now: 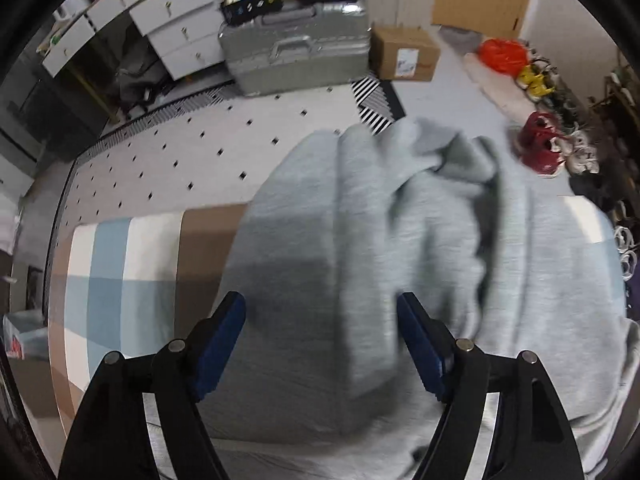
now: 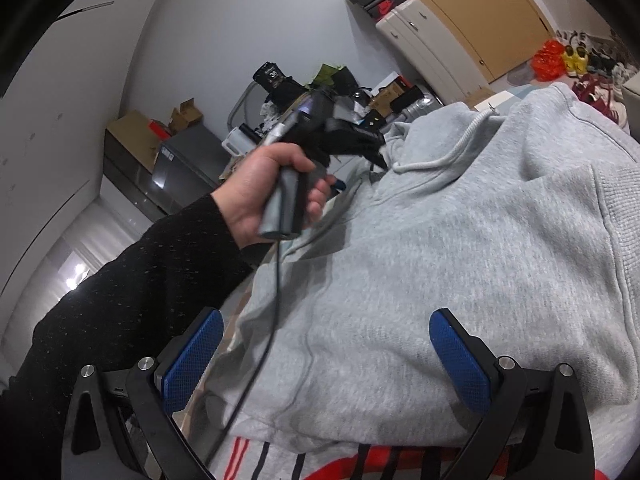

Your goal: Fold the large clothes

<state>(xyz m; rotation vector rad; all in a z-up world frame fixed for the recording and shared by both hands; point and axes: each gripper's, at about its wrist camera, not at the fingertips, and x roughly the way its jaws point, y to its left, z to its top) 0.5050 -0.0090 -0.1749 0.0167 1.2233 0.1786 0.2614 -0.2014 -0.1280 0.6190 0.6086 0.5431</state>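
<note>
A large grey hoodie point(image 1: 400, 220) lies bunched on a bed with a blue, white and brown checked cover point(image 1: 120, 272). My left gripper point(image 1: 320, 304) hangs over a folded sleeve or side panel, pointing steeply down, jaws wide and the blue pads clear of the cloth. In the right wrist view the hoodie point(image 2: 440, 240) lies front up, with its white drawstring point(image 2: 452, 148) near the hood. My right gripper point(image 2: 326, 320) stands open over the lower hem, nothing pinched. A hand point(image 2: 260, 188) in a black sleeve holds the left gripper's handle near the hood.
Beyond the bed lies a pale carpet with dark diamonds point(image 1: 180, 152). A silver case point(image 1: 296, 56), a cardboard box point(image 1: 404, 56) and white drawers point(image 1: 176, 20) stand behind it. Shoes point(image 1: 540, 144) line the right wall. A red and black striped cloth point(image 2: 360, 460) lies under the hoodie's hem.
</note>
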